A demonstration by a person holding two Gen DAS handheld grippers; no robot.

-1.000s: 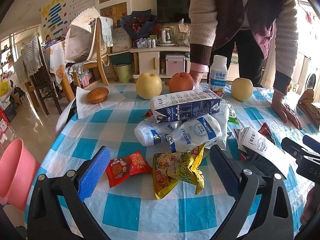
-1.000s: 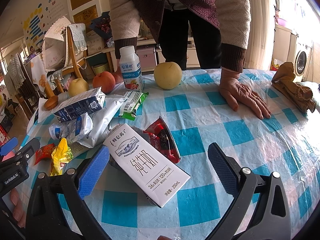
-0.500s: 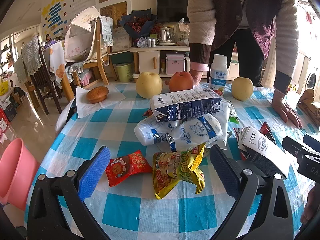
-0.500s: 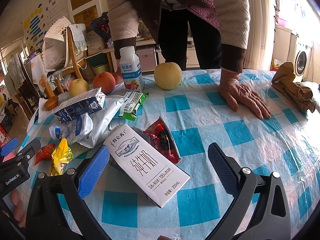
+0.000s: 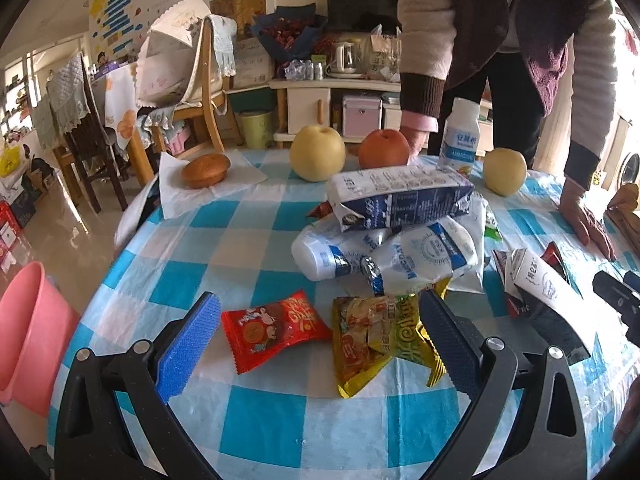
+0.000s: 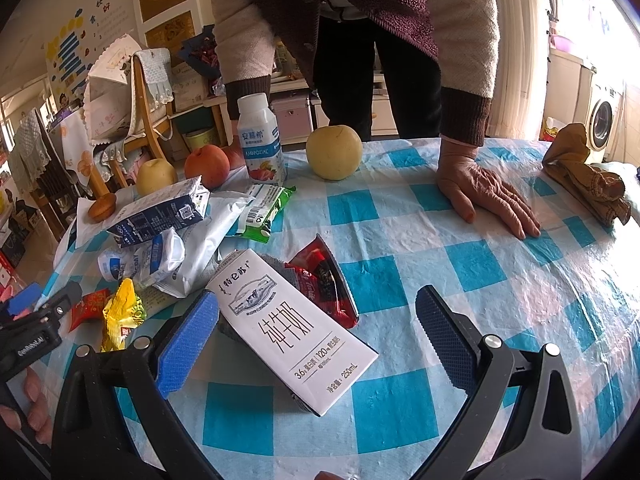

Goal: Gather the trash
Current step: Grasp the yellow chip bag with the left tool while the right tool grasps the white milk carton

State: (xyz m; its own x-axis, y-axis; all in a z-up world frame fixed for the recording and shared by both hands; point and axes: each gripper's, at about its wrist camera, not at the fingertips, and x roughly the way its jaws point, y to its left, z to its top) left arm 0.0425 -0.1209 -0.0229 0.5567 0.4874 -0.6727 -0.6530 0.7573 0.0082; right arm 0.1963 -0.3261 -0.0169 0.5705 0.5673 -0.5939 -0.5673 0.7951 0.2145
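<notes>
A heap of trash lies on the blue-checked table (image 5: 256, 240). In the left wrist view, my open left gripper (image 5: 316, 336) hovers over a red snack packet (image 5: 276, 328) and a yellow wrapper (image 5: 380, 336); behind them lie a dark blue milk carton (image 5: 400, 200) and crushed white pouches (image 5: 384, 256). In the right wrist view, my open right gripper (image 6: 316, 332) hangs over a white milk carton (image 6: 292, 328) that lies flat beside a red wrapper (image 6: 324, 276). A green-and-white wrapper (image 6: 264, 208) lies further back.
A pink bucket (image 5: 28, 340) stands on the floor at the left. Two pears (image 5: 318, 154), an apple (image 5: 384, 148), an upright yogurt bottle (image 6: 260, 140), a bun on a napkin (image 5: 206, 170) and a brown cloth (image 6: 584, 176) are on the table. A person's hand (image 6: 484, 196) rests on it.
Both grippers have stayed almost still. The standing person has shifted slightly behind the table.
</notes>
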